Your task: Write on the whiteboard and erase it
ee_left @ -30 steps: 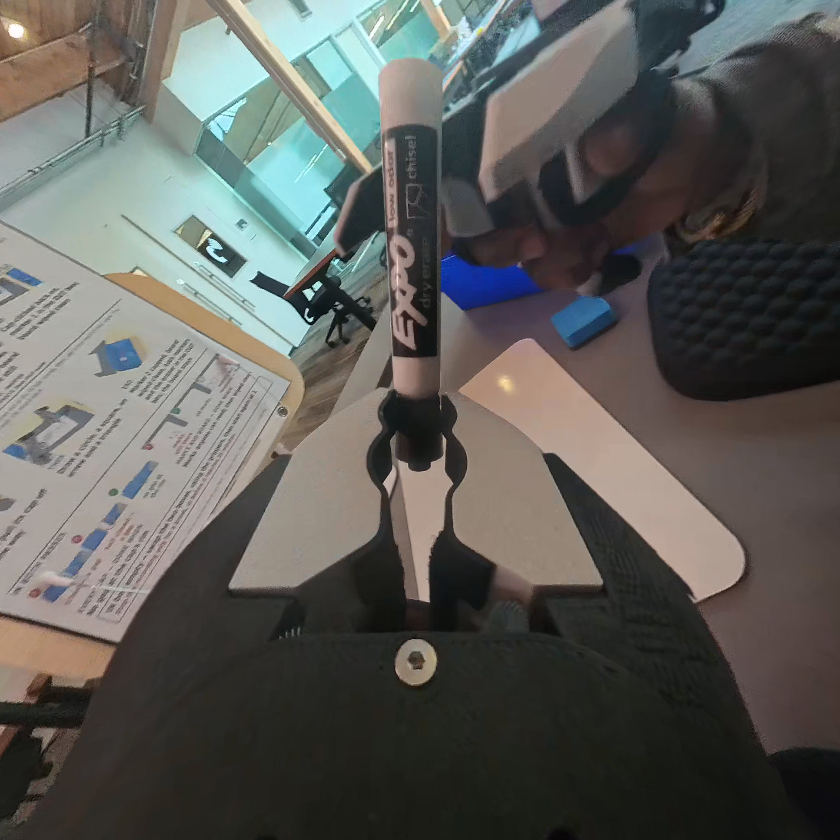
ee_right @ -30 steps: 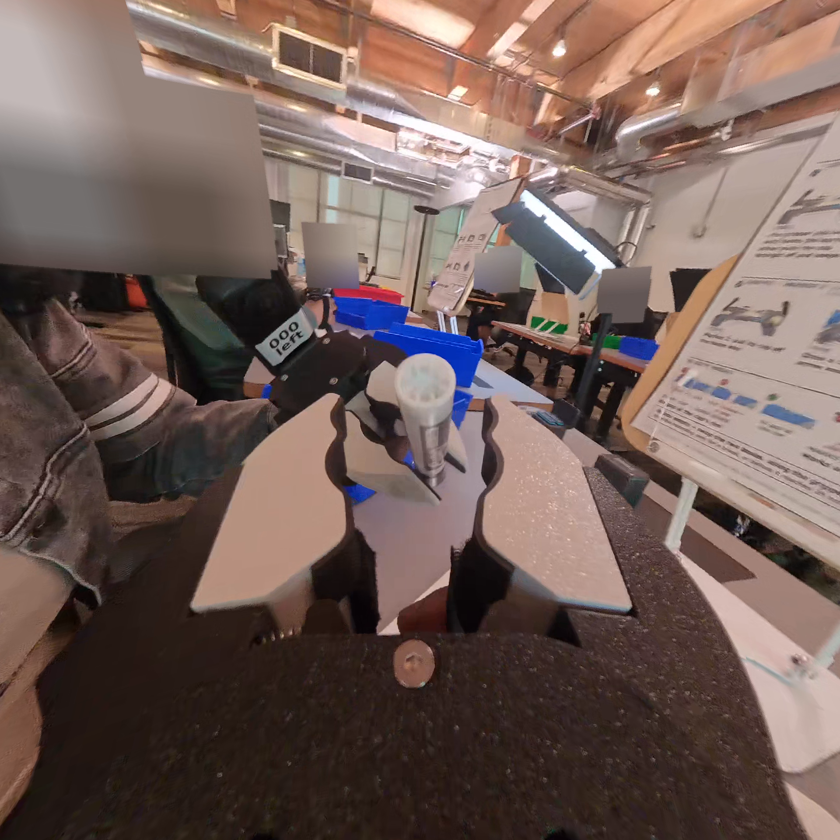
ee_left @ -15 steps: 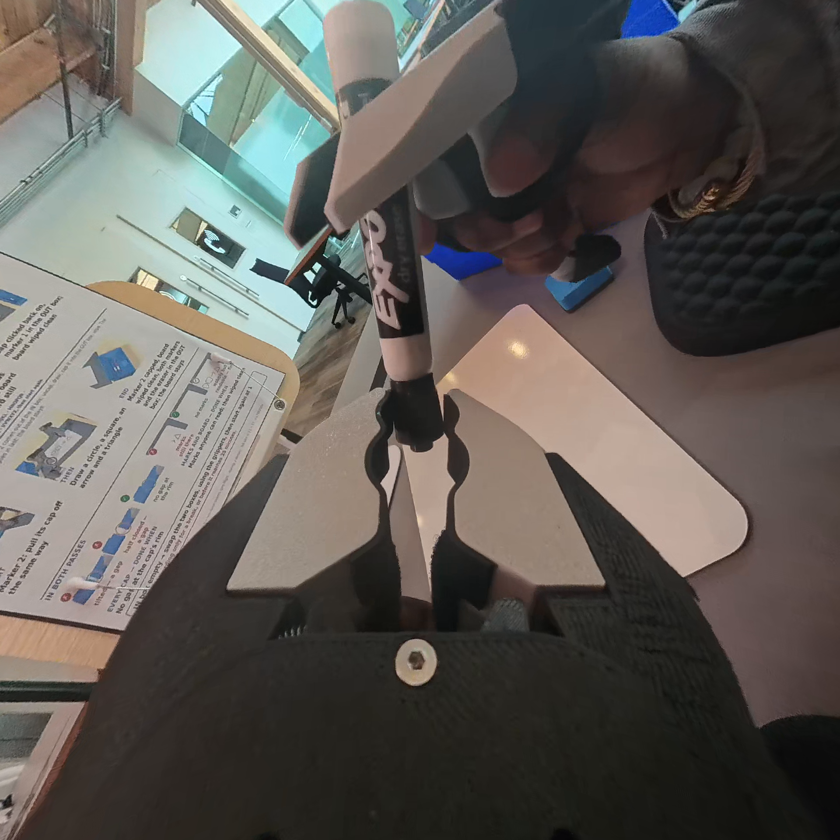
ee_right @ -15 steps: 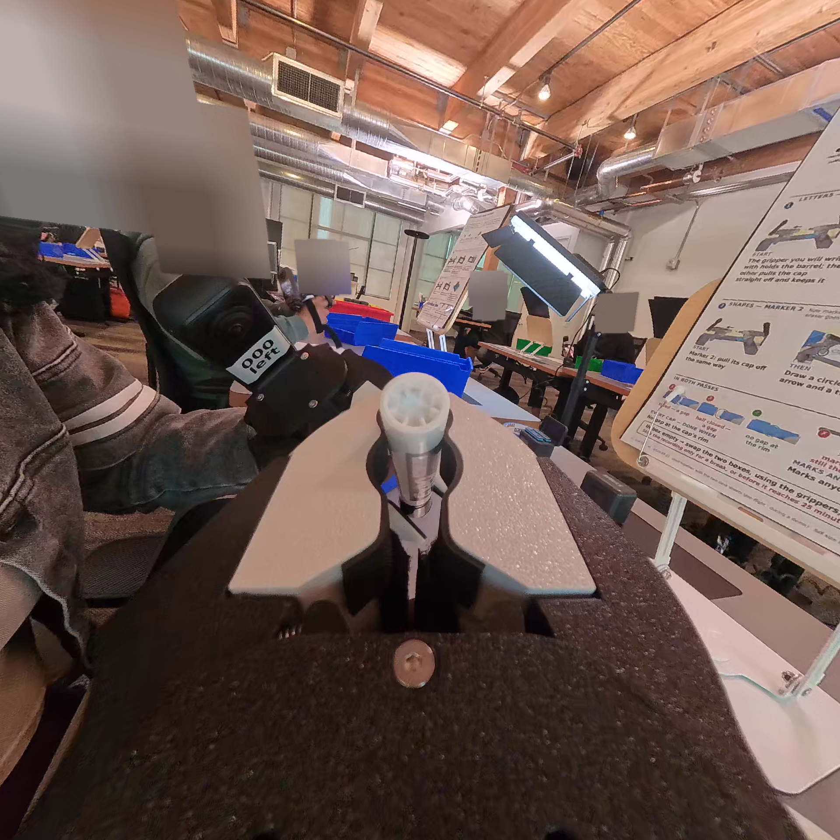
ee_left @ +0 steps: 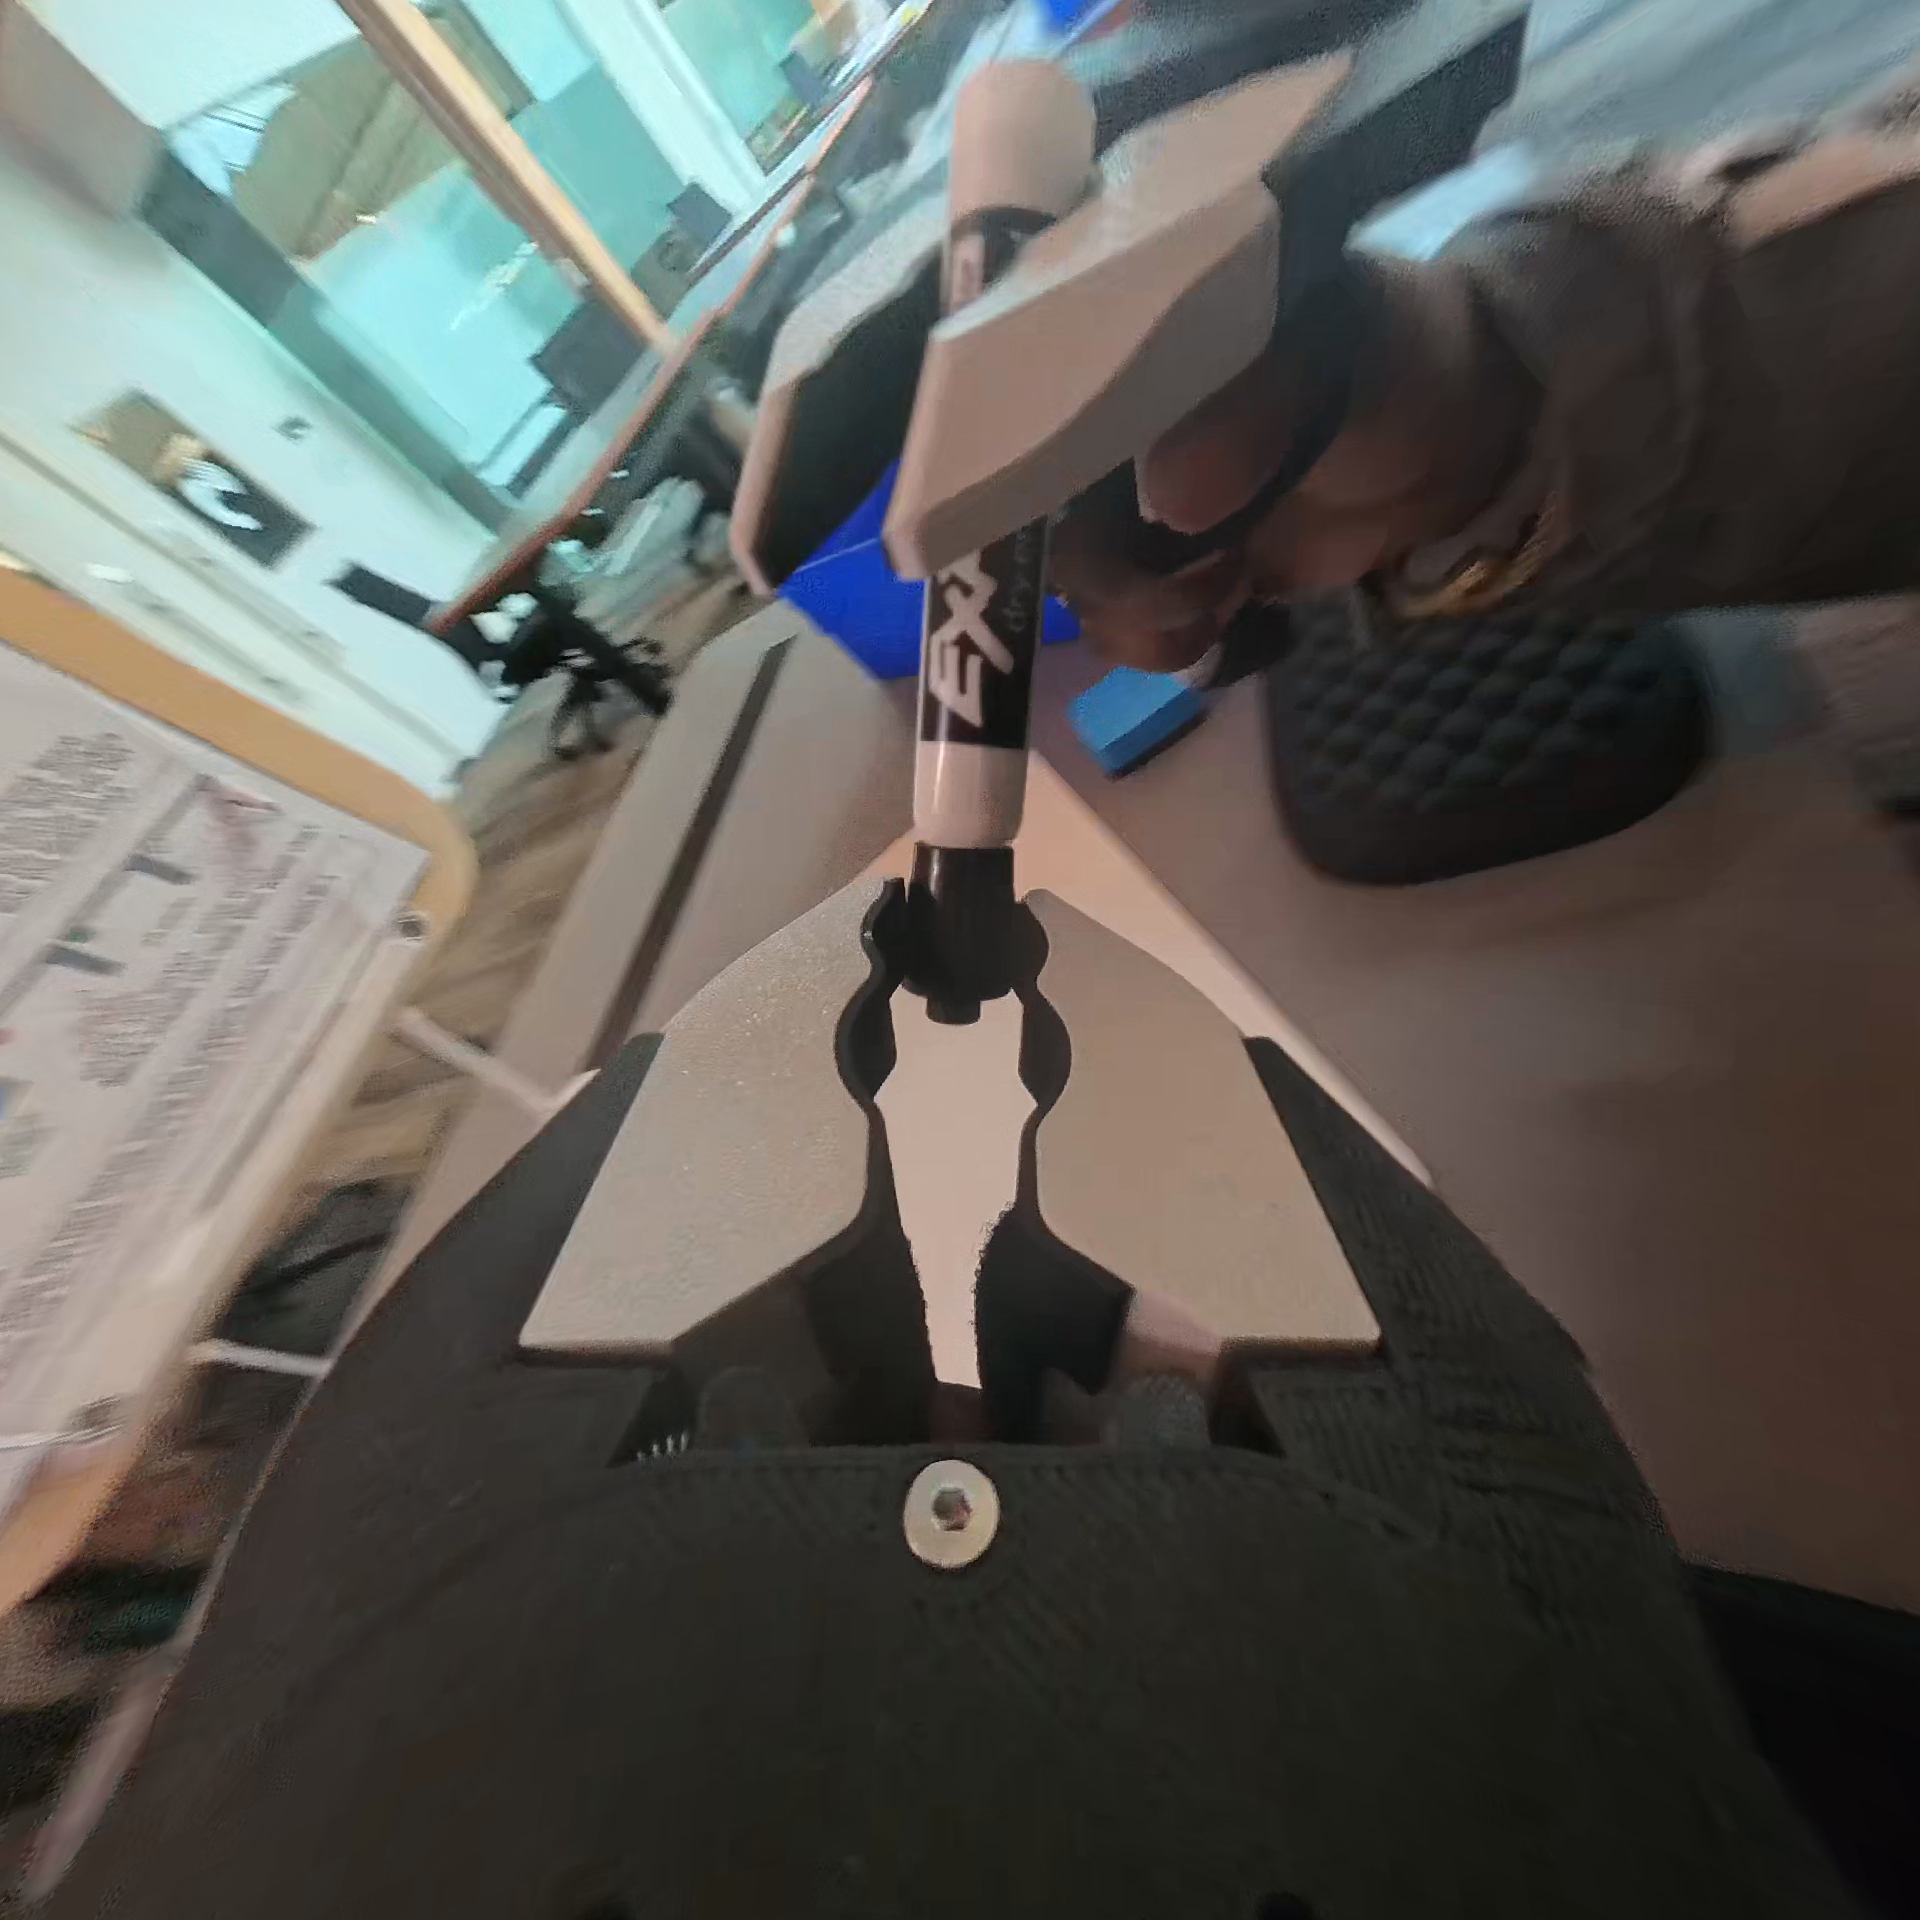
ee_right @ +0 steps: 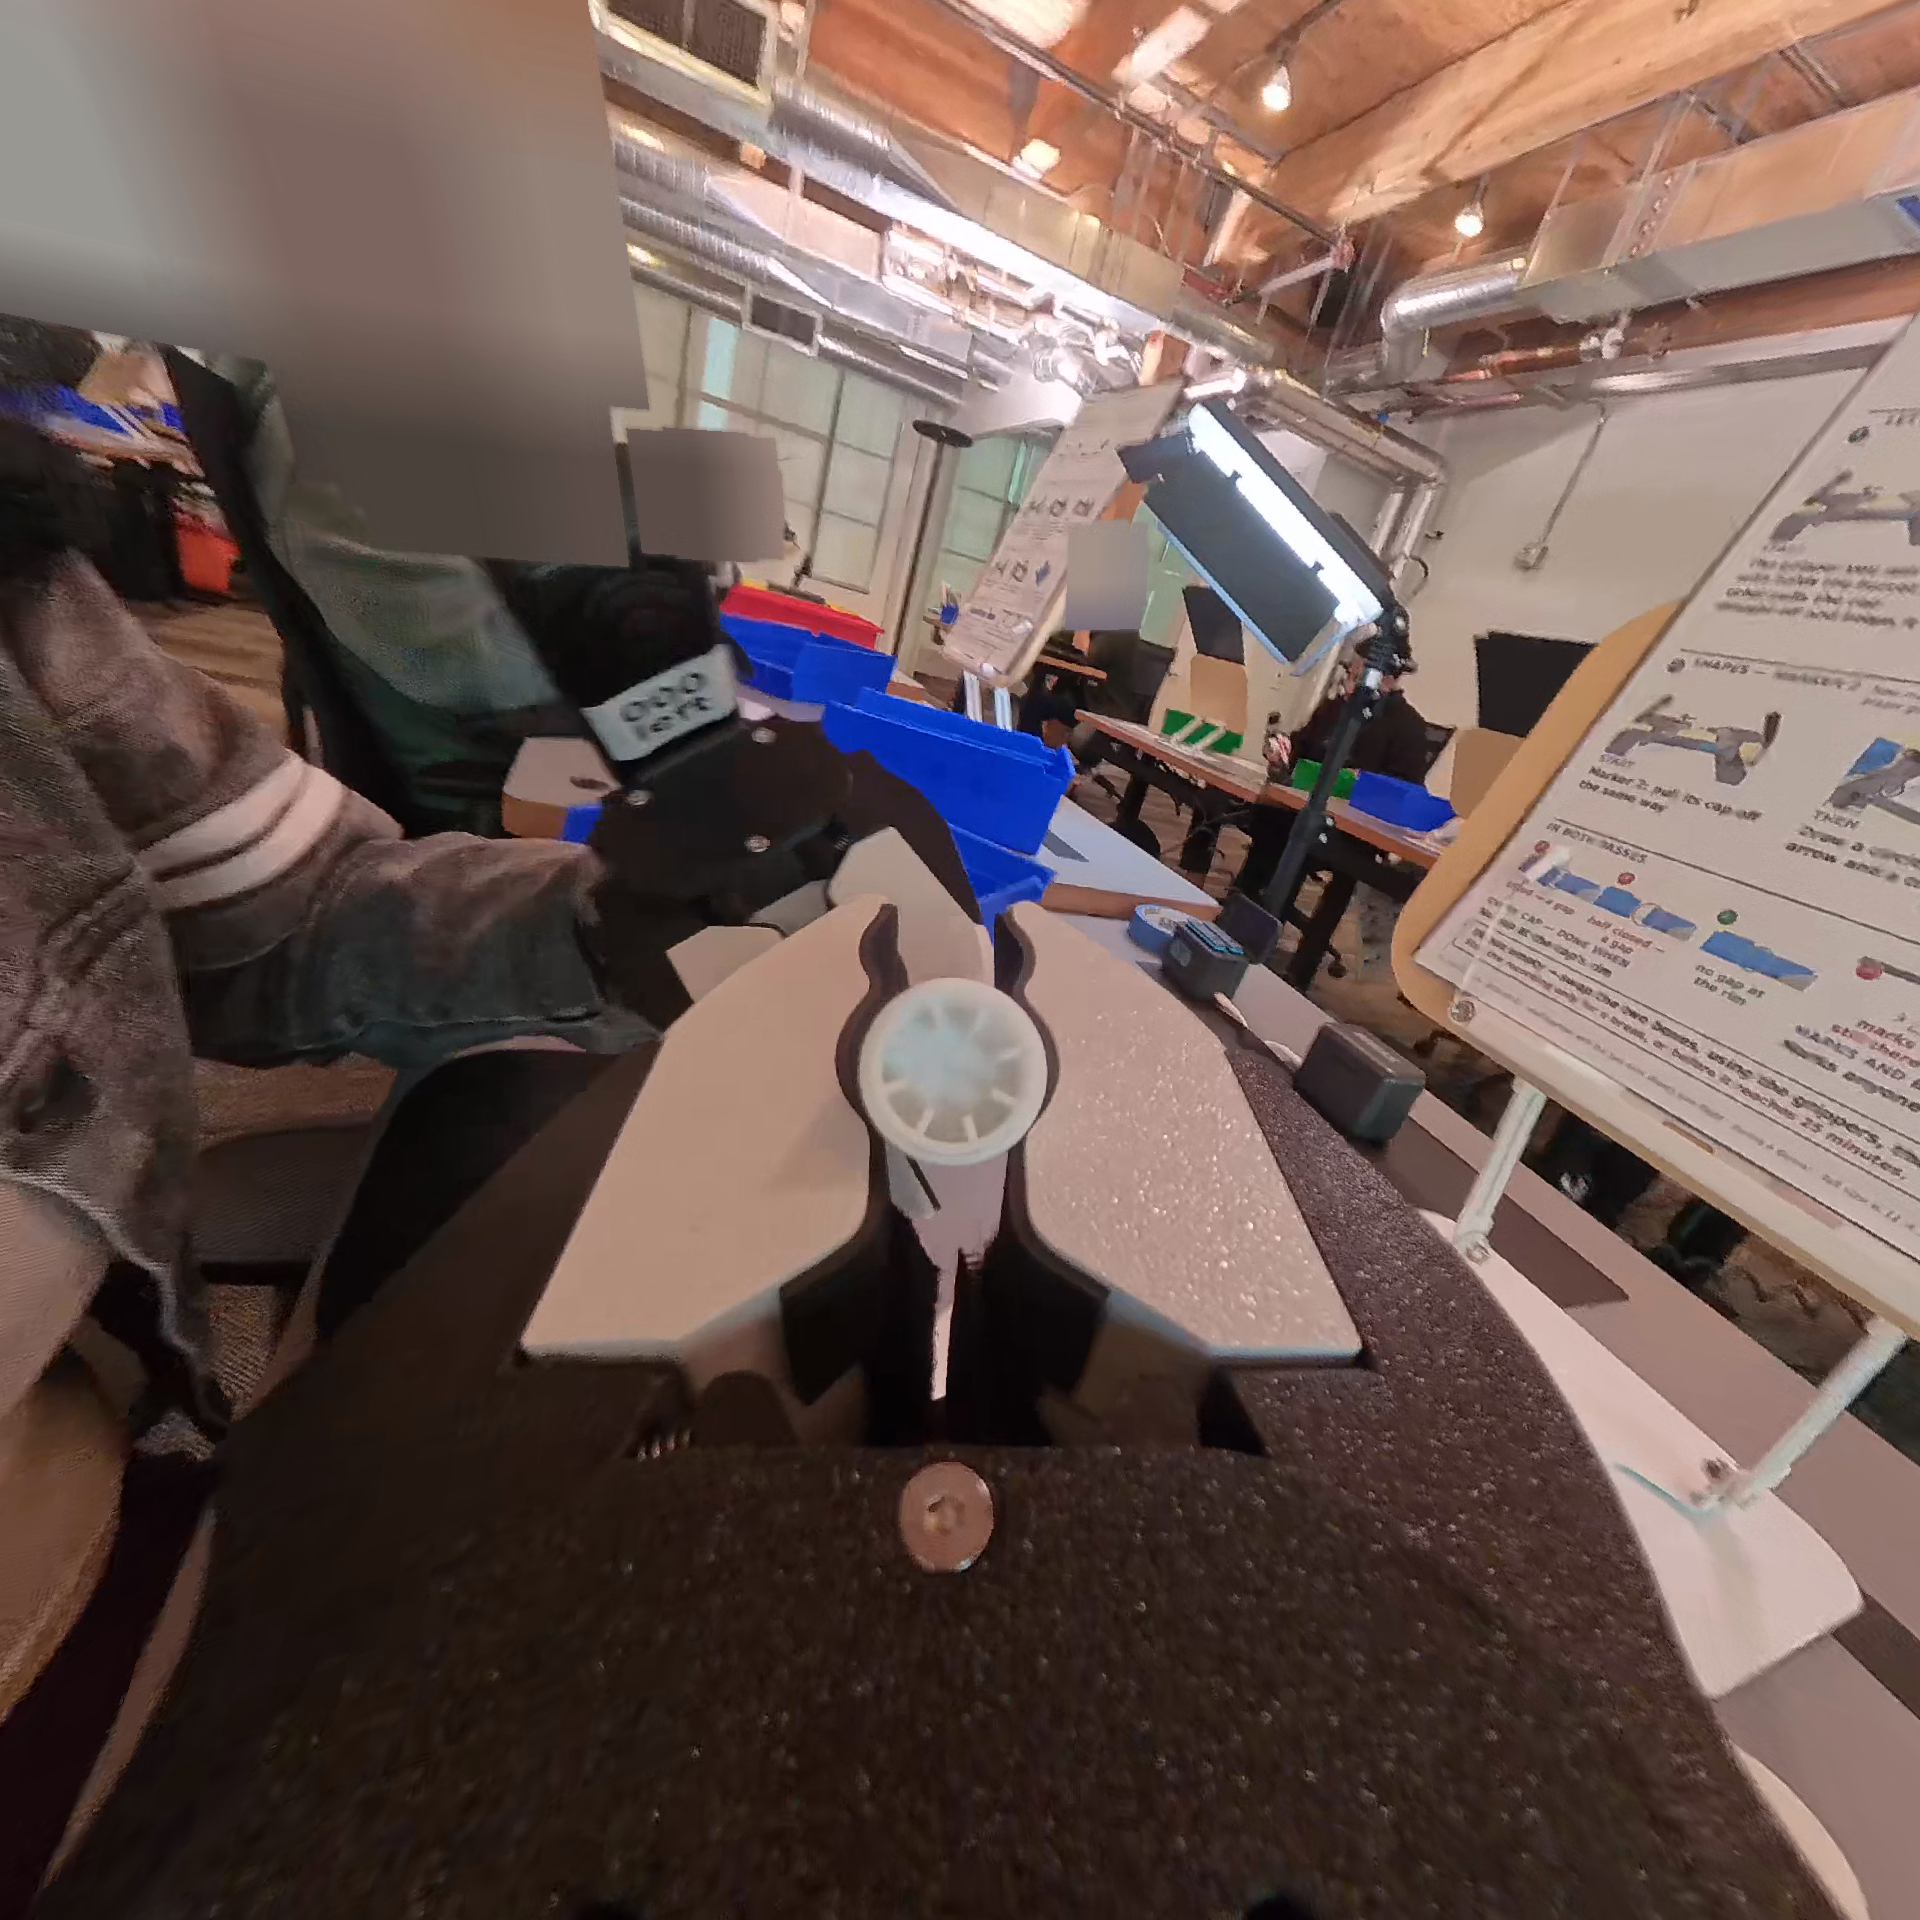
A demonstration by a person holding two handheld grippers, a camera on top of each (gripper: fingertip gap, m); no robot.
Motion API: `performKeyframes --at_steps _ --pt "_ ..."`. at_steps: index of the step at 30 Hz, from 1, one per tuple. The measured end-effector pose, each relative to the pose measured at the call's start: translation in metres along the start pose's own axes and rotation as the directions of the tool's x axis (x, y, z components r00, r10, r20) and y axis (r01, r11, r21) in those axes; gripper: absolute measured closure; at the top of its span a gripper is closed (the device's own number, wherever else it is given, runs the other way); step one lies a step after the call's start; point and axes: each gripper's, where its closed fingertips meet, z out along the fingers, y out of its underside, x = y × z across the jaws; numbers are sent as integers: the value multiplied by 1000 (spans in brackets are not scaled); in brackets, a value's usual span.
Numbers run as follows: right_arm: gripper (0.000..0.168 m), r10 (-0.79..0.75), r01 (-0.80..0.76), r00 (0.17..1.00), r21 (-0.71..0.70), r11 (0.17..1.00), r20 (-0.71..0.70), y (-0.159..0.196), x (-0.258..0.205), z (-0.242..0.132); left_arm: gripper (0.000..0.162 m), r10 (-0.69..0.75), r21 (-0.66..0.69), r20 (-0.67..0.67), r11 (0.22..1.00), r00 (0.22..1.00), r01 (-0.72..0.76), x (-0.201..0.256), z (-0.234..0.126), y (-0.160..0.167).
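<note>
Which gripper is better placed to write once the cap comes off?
Right. The right gripper clamps the marker by its barrel, while the left gripper pinches only the black cap.

My left gripper [ee_left: 956, 935] has matt grey fingers [ee_left: 727, 1122] with a fine grainy finish, set in a black body of ridged, printed-looking plastic, with one shiny metal screw [ee_left: 951, 1525]. It grips the marker's smooth black plastic cap [ee_left: 958, 925]; the marker [ee_left: 982, 644] is smooth white plastic with a glossy label. Under it the whiteboard [ee_left: 1195, 1060] is smooth and glossy. A black pad [ee_left: 1475, 727] looks rubbery and dimpled. My right gripper [ee_right: 951, 1029] shows the same speckled grey fingers [ee_right: 1153, 1164] and a rough, grainy black body. Its view shows a coarse cloth sleeve [ee_right: 208, 831], shiny blue plastic bins [ee_right: 945, 748], a wooden ceiling [ee_right: 1351, 94], and a paper sheet [ee_right: 1714, 831] under clear glossy plastic.
</note>
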Motion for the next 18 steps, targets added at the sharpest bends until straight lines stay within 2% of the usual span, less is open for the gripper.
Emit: performKeyframes --at_steps 2,4,5,6,7,8,9,10,11,12,13,14,15,16,18 --pt "150 -2 1 999 38 999 45 -10 -12 -5 142 -131 47 -141 989 981 139 13 -7 -12" --pt "150 -32 27 995 58 998 90 -20 -25 -7 142 -245 67 -305 958 920 277 26 -16 -24" --pt "150 -50 45 995 54 998 89 -23 -28 -7 142 -276 67 -342 946 898 316 28 -19 -27" --pt "150 -52 49 997 51 997 60 -25 -25 -7 142 -235 95 -274 958 933 269 22 -18 -28" --pt "150 -31 30 999 57 998 17 -28 -18 -7 141 -116 101 -104 987 988 126 11 -15 -28" --pt "149 5 -3 1000 90 996 -25 -33 -9 -9 142 92 61 131 993 987 -101 -4 -14 -30" --pt "149 53 -46 997 138 989 -50 -40 -2 -11 142 331 -35 345 940 878 -340 -17 -17 -36" --pt "149 89 -78 994 162 984 -61 -43 2 -11 142 455 -103 456 881 765 -462 -22 -19 -39" --pt "150 87 -75 993 149 986 -77 -42 3 -10 142 378 -52 440 916 814 -398 -20 -16 -36" --pt "149 60 -44 994 159 986 -94 -44 4 -12 143 196 7 331 978 923 -210 -17 -12 -25" --pt "150 59 -28 992 263 964 -110 -64 7 -28 142 25 -66 240 998 971 -9 -23 -12 8" --pt "150 84 -39 990 353 935 -115 -87 13 -51 142 -167 -113 154 976 974 185 -24 -18 42" --pt "151 91 -23 984 400 916 -153 -105 22 -74 143 -332 -18 169 940 928 339 -35 -28 56" --pt "151 78 5 974 368 930 -212 -108 33 -87 143 -397 44 151 917 905 395 -36 -36 60" --pt "150 84 -22 955 214 977 -285 -86 56 -85 142 -411 63 164 911 897 406 -32 -38 59"
